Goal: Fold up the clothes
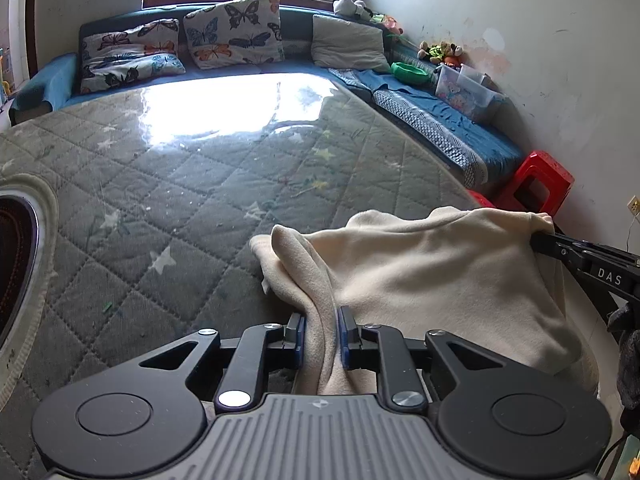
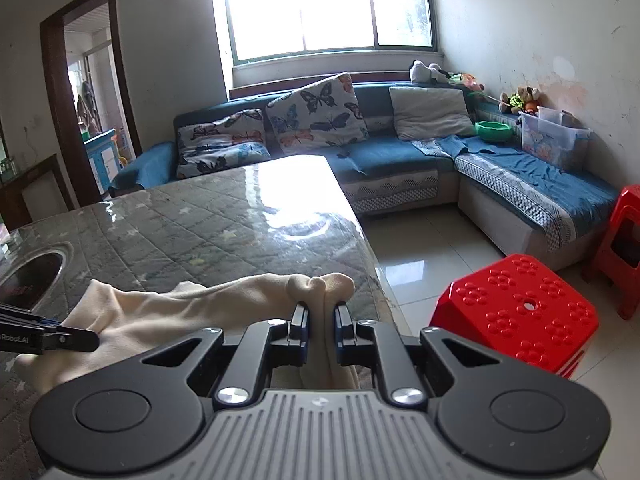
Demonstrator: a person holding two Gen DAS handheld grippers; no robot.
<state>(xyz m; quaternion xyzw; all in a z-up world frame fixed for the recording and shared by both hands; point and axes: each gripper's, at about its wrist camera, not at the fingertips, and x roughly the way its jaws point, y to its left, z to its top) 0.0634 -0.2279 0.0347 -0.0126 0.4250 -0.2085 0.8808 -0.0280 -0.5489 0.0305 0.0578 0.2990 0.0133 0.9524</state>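
1. At 6 o'clock of the left wrist view, the left gripper [image 1: 321,330] is clamped on a bunched fold of the cream garment [image 1: 420,280]; cloth fills the gap between its blue-padded fingers [image 1: 301,330].
2. At 6 o'clock of the right wrist view, the right gripper [image 2: 321,320] is likewise clamped on a gathered edge of the garment [image 2: 180,304], which bulges in a knob just beyond the fingertips.
3. Location of the garment: it hangs stretched between the two grippers at the near edge of the table [image 1: 180,184], its lower part draping toward the quilted, glass-covered top. Whether the cloth touches the top cannot be told.
4. Risk (judgement): each grip holds a thick wad rather than a flat edge. A pull apart could drag one layer out of a gripper, and the fold would then fall crooked.
5. Risk (judgement): the right gripper sits beside the table's 3 o'clock edge, above the floor and a red stool [image 2: 516,312]. Cloth released there could slide off the table.
6. Pose: both grippers point forward, roughly level, toward the sofa [image 2: 384,156]. The right gripper appears at 3 o'clock of the left view [image 1: 540,238], and the left gripper at 9 o'clock of the right view [image 2: 96,340]; they stand side by side at similar height.
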